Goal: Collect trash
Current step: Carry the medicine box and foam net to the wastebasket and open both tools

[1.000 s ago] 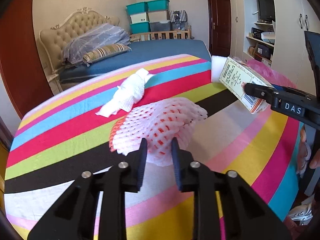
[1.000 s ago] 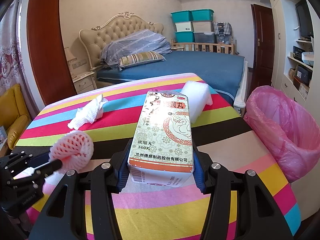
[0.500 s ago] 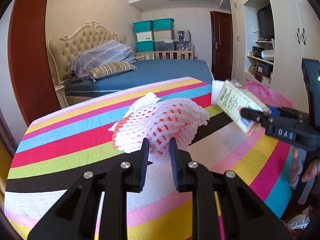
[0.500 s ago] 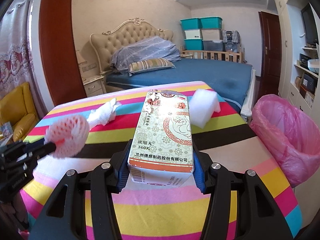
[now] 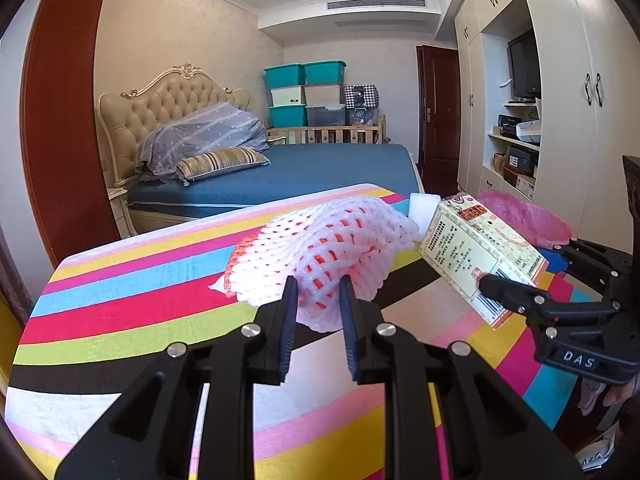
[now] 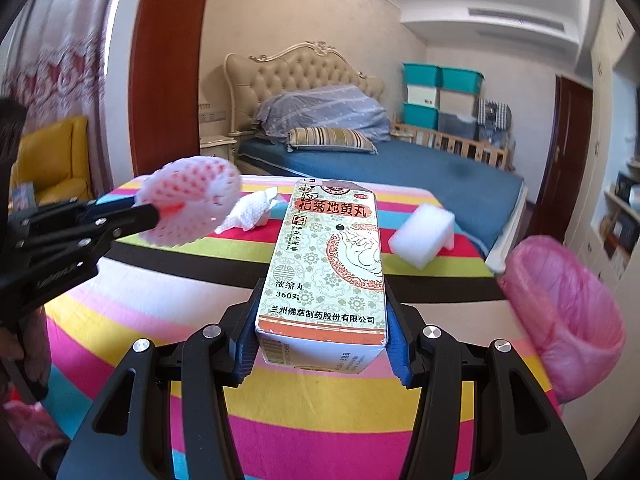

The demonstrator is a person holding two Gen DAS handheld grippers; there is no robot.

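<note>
We hold the left hand-held gripper [image 5: 318,300] above the striped tabletop [image 5: 120,312], its two fingers pinching the lower edge of a white-and-red foam fruit net [image 5: 320,248], which hangs in the air clear of the cloth. Our right hand-held gripper [image 6: 322,320] has its blue pads pressed against the two sides of a medicine box [image 6: 332,256], clamping it near its orange-banded end so the box points away from us, lifted off the tabletop [image 6: 320,432]. Seen from the left wrist, the medicine box [image 5: 476,256] sits just to the right of the foam net, tilted, with the right hand-held gripper [image 5: 504,292] gripping its lower end. Taking the medicine box as our landmark in the right wrist view, a crumpled white tissue [image 6: 252,212] lies on the tabletop to its left, beyond and beside the foam fruit net [image 6: 192,200] held by the left hand-held gripper [image 6: 156,212]; a white foam block [image 6: 422,236] rests on the tabletop to its right; and farther right, past the table edge, stands a bin lined with a pink bag [image 6: 560,312].
</note>
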